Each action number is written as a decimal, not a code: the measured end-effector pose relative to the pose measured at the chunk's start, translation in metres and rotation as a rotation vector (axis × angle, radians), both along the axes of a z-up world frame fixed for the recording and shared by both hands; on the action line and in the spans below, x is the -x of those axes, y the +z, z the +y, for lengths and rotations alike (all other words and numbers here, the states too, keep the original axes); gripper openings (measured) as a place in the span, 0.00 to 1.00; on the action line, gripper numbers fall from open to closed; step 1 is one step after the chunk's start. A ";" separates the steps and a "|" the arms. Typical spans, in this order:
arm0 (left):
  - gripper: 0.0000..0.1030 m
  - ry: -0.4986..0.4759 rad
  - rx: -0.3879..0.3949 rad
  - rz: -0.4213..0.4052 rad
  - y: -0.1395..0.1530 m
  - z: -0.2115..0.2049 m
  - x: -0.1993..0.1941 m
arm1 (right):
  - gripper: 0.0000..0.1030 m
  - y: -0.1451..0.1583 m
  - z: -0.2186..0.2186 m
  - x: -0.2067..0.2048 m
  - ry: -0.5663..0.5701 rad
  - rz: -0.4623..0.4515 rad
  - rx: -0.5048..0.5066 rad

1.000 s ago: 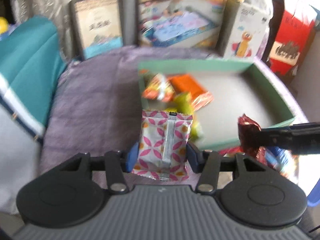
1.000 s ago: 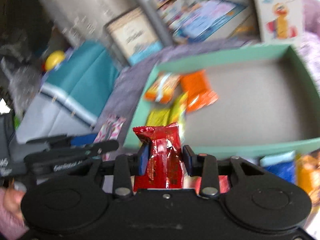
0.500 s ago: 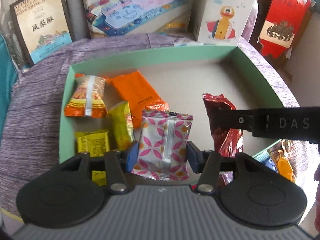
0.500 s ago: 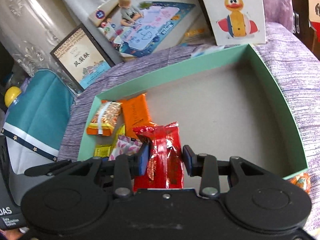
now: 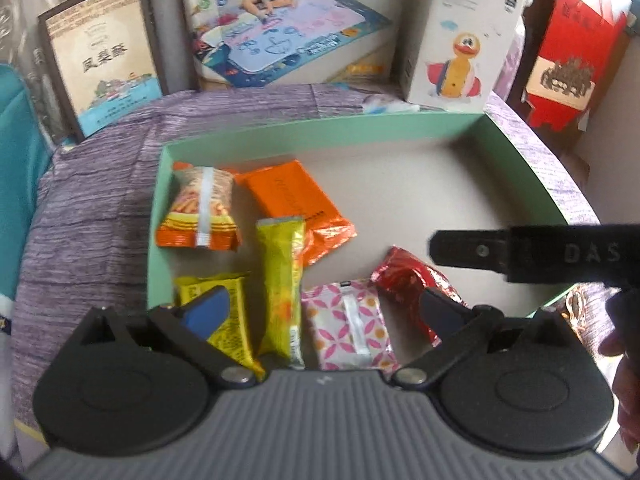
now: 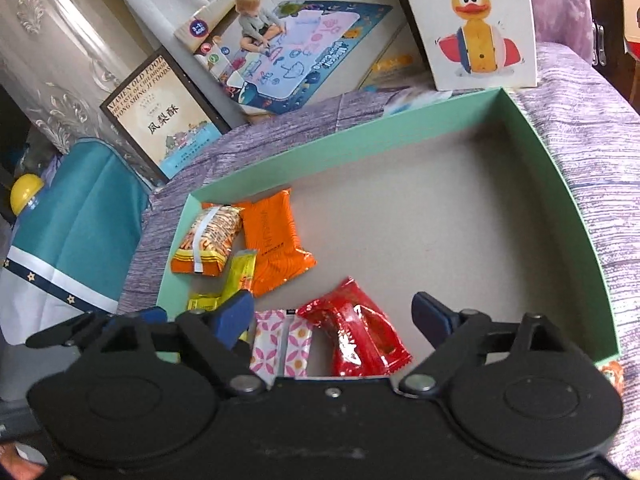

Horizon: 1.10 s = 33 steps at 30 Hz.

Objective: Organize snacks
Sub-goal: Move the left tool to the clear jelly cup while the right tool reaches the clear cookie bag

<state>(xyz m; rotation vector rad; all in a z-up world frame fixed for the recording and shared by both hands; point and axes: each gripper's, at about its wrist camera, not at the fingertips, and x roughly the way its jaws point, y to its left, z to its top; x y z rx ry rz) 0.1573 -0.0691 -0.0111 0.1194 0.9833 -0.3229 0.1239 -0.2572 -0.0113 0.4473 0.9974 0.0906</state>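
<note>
A green-walled box (image 5: 320, 132) (image 6: 360, 128) sits on the purple cloth. A pink-patterned packet (image 5: 348, 326) (image 6: 282, 344) and a red foil packet (image 5: 412, 284) (image 6: 356, 328) lie side by side on its floor near the front wall. My left gripper (image 5: 324, 312) is open above the pink packet, holding nothing. My right gripper (image 6: 334, 318) is open above the red packet, holding nothing; one of its fingers (image 5: 520, 252) crosses the left wrist view. Orange packets (image 5: 296, 204) (image 6: 272, 240) and yellow packets (image 5: 280, 284) lie at the box's left.
Upright boxes stand behind the green box: a brown-framed one (image 5: 100, 56), a play-mat box (image 5: 288, 32), a duck toy box (image 5: 464, 44) and a red box (image 5: 576, 52). A teal bag (image 6: 76, 216) is at left. More snacks (image 5: 576, 304) lie outside the front right corner.
Both grippers opened and let go of their packets. The pink and red packets dropped onto the box floor near the front wall.
</note>
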 end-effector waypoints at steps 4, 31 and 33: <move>1.00 0.021 0.003 0.005 0.005 0.008 0.007 | 0.85 0.006 0.002 0.009 0.004 -0.007 -0.007; 1.00 0.064 -0.092 0.090 -0.024 0.095 0.128 | 0.85 0.016 0.062 0.097 0.118 -0.015 0.000; 1.00 0.059 -0.090 0.106 -0.030 0.099 0.138 | 0.82 0.015 0.067 0.102 0.128 -0.019 0.016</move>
